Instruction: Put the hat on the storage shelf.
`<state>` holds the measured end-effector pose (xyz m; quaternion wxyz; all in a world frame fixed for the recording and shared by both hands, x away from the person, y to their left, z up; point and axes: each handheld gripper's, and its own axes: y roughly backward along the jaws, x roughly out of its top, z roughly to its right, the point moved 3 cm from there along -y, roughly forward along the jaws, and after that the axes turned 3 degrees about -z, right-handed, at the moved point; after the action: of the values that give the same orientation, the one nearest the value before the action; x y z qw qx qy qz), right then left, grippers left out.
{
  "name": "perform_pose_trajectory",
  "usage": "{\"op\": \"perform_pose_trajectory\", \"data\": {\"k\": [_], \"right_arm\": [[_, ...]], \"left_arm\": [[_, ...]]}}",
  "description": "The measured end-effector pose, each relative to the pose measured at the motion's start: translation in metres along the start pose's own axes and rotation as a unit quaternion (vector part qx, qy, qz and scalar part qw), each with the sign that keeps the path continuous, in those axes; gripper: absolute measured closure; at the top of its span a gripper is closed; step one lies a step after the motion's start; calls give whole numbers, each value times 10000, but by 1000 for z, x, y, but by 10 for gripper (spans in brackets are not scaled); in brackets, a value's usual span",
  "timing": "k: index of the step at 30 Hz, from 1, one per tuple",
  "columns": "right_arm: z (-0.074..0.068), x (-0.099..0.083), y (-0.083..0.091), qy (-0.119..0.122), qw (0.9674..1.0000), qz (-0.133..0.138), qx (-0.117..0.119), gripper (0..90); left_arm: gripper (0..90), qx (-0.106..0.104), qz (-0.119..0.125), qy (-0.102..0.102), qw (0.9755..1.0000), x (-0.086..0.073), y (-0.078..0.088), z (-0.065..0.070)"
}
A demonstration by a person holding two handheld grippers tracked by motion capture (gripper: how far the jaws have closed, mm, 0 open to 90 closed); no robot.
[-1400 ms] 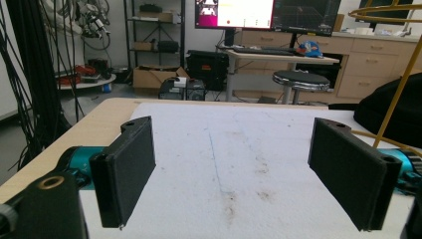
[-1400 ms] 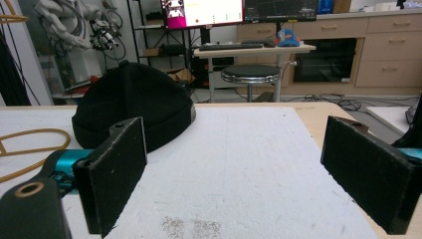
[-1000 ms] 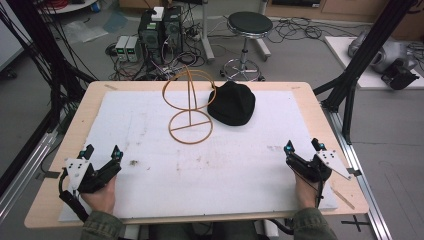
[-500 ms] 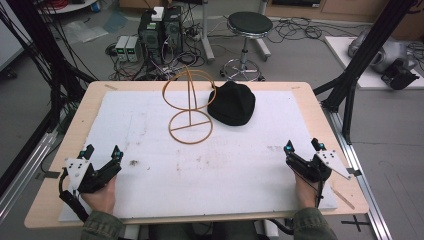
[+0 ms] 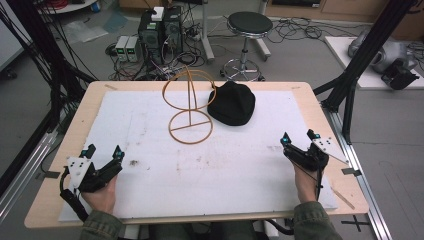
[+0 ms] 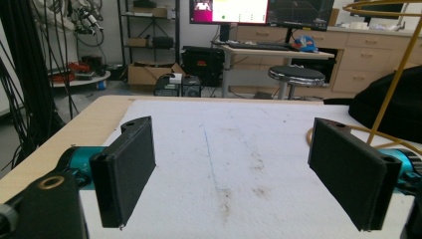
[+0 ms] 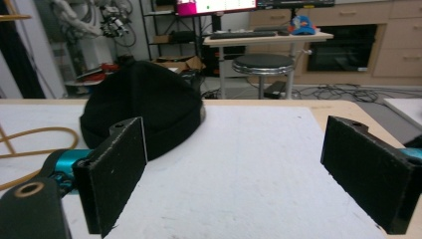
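Nothing is in hand yet: both grippers rest at the near edge of the table, so this looks like the opening step, before any reach. The left gripper [image 5: 102, 155] sits at the near left corner with its jaws spread wide and empty, and the right gripper [image 5: 298, 141] sits at the near right, jaws equally wide apart and holding nothing. The things they seem set to work on lie at the far middle of the table: a black hat [image 5: 231, 103], slumped on the white sheet, and just to its left a wire hat stand [image 5: 189, 105] of tan hoops, upright, with a round base ring and a tilted upper ring on a thin post. The hat lies close beside the stand's upper ring; whether they touch I cannot tell. In the right gripper view the hat [image 7: 142, 107] lies ahead and to the left of the jaws, well apart from them. The next move likely calls for the right gripper to travel forward and leftward to the hat and close on its soft brim or crown, while the left gripper goes to steady the stand. The work surface is a white foam sheet [image 5: 150, 165], scuffed with brownish marks, laid on a pale wooden table [image 5: 90, 95]. Beyond the table stand a black round stool [image 5: 248, 24], computer towers [image 5: 160, 27] and tangled cables on a grey floor.
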<state>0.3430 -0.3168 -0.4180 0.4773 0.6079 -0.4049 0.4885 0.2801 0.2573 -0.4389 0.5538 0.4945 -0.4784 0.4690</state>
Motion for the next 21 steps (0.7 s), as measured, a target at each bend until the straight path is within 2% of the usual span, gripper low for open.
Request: {"op": "perform_pose_trajectory", "data": {"k": [2,4,6,10,13,15,16,21], "right_arm": [[-7,5,-2,202,9997,1,147,101],[-10,8,-4,344,9992,-48,176,101],[-11,11,-5,396,9990,-62,213,101],[-13,17,-9,382,9987,-81,339,101],[-17,23,-19,421,9979,-205,442,101],[-18,25,-21,434,9978,-223,452,101],[-19,31,-28,447,9977,-213,469,101],[-23,44,-39,339,9981,-158,484,101]], "left_arm": [[188,-67,-30,-56,10000,0,2,3],[188,-86,-42,-66,9999,0,2,4],[188,-119,-55,-101,9999,-1,2,6],[188,-172,-96,-136,9997,-1,3,8],[188,-184,-96,-112,9997,-1,2,10],[188,-191,-82,-78,9998,-1,2,10],[188,-194,-87,-67,9998,-1,2,11],[187,-198,-134,-36,9997,-1,2,10]]}}
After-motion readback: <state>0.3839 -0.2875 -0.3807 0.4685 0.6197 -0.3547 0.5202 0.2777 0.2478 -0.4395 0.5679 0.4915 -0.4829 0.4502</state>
